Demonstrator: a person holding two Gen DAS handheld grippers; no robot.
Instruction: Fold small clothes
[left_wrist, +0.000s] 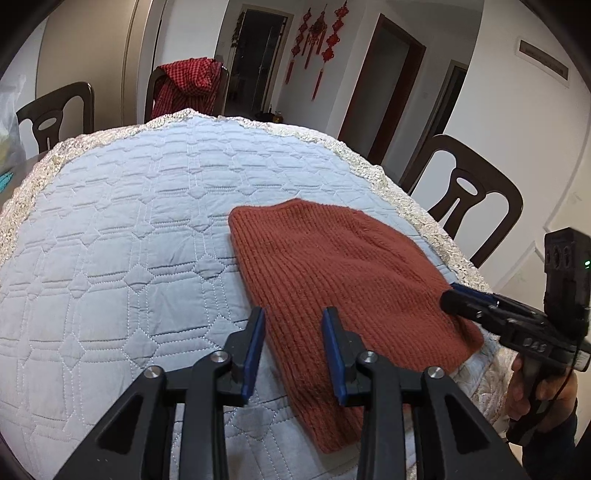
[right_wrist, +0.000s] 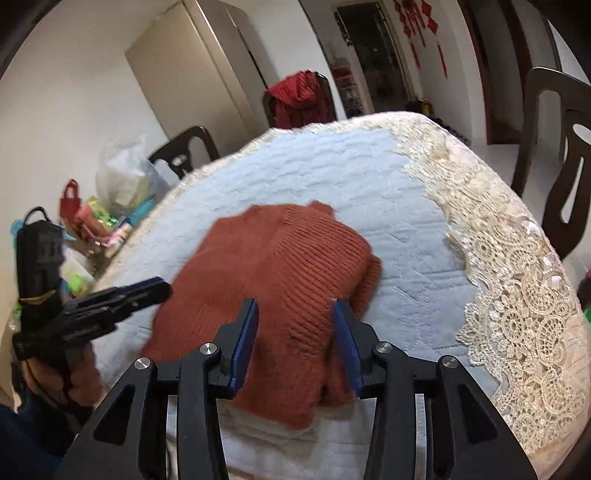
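A rust-red knitted garment (left_wrist: 343, 277) lies folded flat on the quilted light-blue table cover (left_wrist: 129, 229), toward the right near edge. My left gripper (left_wrist: 293, 321) is open, just above the garment's left edge, holding nothing. My right gripper (right_wrist: 295, 314) is open over the garment (right_wrist: 273, 273), its jaws straddling the near folded part without closing on it. The right gripper also shows in the left wrist view (left_wrist: 458, 295) at the garment's right edge. The left gripper shows in the right wrist view (right_wrist: 155, 288) at the garment's left side.
Dark wooden chairs (left_wrist: 469, 195) stand around the table; one at the back carries a red checked cloth (left_wrist: 188, 85). Bags and small items (right_wrist: 107, 210) are piled at the table's left end. A cream lace border (right_wrist: 524, 295) runs along the cover's right edge.
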